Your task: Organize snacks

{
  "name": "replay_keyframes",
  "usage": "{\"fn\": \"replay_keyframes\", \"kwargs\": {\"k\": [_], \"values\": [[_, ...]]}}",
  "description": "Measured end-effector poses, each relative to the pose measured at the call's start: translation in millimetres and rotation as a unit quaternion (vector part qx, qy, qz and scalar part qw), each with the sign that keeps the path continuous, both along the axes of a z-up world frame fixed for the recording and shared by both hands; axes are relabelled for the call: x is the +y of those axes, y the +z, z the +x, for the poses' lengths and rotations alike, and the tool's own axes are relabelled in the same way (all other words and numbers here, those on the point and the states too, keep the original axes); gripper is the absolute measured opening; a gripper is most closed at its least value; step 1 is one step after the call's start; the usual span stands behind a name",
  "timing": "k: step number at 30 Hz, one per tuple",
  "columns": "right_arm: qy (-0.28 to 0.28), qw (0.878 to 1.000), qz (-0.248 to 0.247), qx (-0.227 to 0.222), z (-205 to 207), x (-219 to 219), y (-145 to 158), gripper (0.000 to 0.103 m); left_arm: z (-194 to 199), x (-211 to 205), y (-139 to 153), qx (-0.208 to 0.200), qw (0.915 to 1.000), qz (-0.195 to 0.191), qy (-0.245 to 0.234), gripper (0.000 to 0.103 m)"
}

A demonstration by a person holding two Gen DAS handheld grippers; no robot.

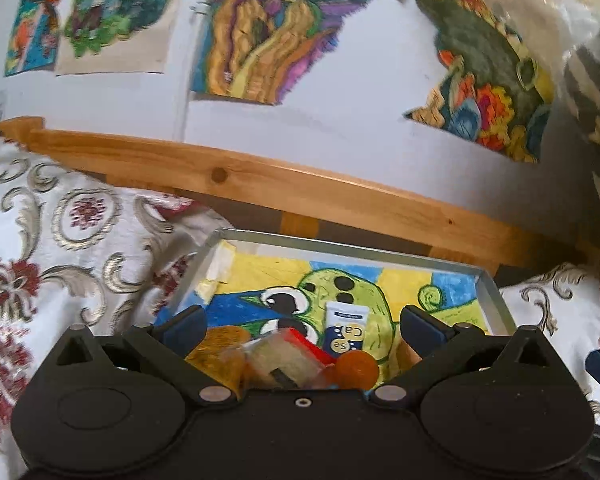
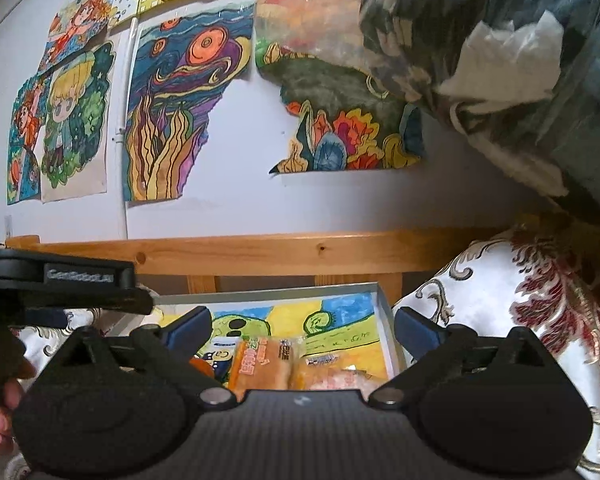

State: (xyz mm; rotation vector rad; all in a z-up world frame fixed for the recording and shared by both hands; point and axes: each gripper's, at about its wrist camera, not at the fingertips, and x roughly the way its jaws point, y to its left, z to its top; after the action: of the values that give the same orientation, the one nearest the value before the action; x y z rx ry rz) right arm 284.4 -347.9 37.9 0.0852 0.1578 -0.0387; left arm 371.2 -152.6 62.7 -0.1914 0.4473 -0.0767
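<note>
I am holding both grippers over a shallow grey tray lined with a crayon drawing, my left gripper and right gripper both spread wide with nothing between the blue pads. Through the left camera I am reading "Ca" on a blue-and-white tube lying in the tray beside a round orange piece and a clear-wrapped pale snack, all partly cut off by the gripper body. Through the right camera I am seeing an orange bread packet with print too blurred to read, and "GenRobot.ai" on the other gripper's side.
</note>
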Motion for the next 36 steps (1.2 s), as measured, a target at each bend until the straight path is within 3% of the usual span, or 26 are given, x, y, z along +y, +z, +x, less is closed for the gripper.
{"fn": "replay_keyframes", "kwargs": {"k": [5, 23, 36], "values": [[-0.006, 1.000, -0.011, -0.006, -19, 9, 12, 0.103, -20, 22, 3, 0.002, 0.9997, -0.016, 0.019, 0.102], [-0.019, 0.999, -0.002, -0.027, -96, 32, 41, 0.103, -114, 71, 15, -0.009, 0.9994, -0.008, 0.032, 0.102], [-0.018, 1.000, 0.016, -0.001, -127, 38, 28, 0.103, -157, 95, -1, 0.017, 0.9993, -0.005, 0.032, 0.102]]}}
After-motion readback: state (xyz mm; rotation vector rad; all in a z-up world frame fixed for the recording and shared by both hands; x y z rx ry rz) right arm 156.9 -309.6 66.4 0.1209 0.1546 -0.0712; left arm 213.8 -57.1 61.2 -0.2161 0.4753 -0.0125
